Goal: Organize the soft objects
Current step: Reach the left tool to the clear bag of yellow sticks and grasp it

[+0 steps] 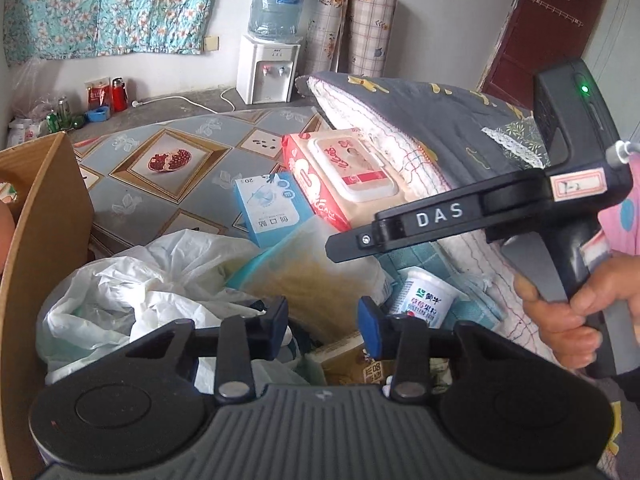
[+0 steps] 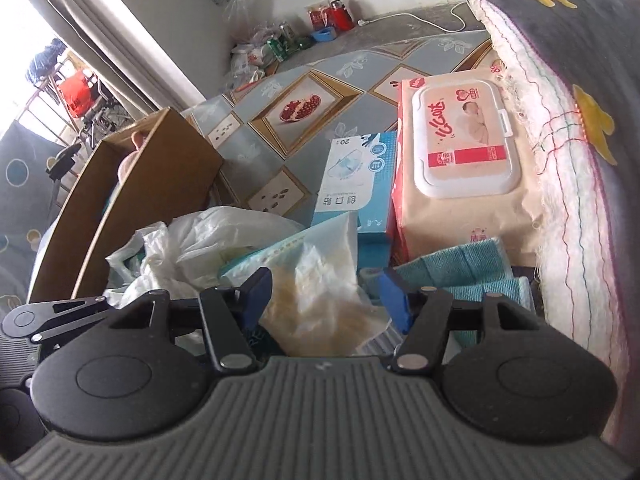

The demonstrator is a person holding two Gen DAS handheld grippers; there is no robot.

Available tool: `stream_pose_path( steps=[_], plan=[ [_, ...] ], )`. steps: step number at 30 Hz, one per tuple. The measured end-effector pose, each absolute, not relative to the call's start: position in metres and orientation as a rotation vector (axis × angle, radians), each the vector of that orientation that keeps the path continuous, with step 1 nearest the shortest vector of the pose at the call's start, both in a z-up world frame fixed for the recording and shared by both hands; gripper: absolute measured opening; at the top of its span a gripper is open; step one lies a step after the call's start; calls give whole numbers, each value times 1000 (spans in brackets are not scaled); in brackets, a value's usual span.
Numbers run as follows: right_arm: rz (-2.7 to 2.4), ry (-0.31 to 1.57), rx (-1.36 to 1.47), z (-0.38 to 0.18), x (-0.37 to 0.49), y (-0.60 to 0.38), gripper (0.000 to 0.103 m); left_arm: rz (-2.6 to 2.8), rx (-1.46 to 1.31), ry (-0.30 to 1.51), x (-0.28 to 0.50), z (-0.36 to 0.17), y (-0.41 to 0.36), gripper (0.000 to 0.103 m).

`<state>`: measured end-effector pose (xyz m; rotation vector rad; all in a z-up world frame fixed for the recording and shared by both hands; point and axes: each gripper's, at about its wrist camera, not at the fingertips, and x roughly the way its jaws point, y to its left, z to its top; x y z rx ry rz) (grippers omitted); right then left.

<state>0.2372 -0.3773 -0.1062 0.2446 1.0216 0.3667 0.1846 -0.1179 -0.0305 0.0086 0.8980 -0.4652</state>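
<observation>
Right wrist: pomegranate-print mat [image 2: 320,92], concrete floor [image 2: 404,20]

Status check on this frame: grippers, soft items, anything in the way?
Left gripper open, nothing held. Right gripper open around clear bag, not clamped. White plastic bag untouched. Yogurt cup, wipes pack crowd the pile.

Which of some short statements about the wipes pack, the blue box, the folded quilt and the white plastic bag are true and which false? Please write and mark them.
1. The wipes pack has a white flip lid. True.
2. The blue box lies right of the wipes pack. False: it lies left of it.
3. The folded quilt is right of the wipes pack. True.
4. The white plastic bag is inside the cardboard box. False: it lies beside it, outside.
</observation>
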Motion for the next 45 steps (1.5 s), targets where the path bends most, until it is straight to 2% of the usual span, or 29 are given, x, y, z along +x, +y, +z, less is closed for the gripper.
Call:
stream_pose_path(
  steps=[2,3,11,13,14,15,18,21,29,32,45],
  plan=[
    [379,1043,223,-117,248,-375,42,-455,25,926,192,-38,-123,34],
    [383,1060,222,-122,252,-374,41,-451,29,938,196,-41,-124,34],
    [455,1130,336,-147,271,-382,42,-447,20,1021,213,-59,-126,34],
    [470,1136,357,-149,272,-383,40,-447,11,1025,214,-59,-125,34],
    [472,1132,359,-150,271,-383,36,-448,7,1027,214,-58,-125,35],
    [473,1127,367,-149,271,-383,23,-449,3,1027,214,-58,-124,35],
    [463,1090,416,-145,265,-388,15,-456,-13,1028,213,-56,-122,39],
    [464,1038,478,-138,261,-394,11,-461,-23,1029,214,-54,-122,43],
    [471,981,662,-134,256,-415,9,-453,-71,1039,221,-55,-127,60],
    [473,968,673,-131,253,-415,9,-465,-64,1058,222,-58,-132,70],
    [491,904,651,-92,235,-406,7,-476,-194,916,215,-28,-118,69]
  ],
)
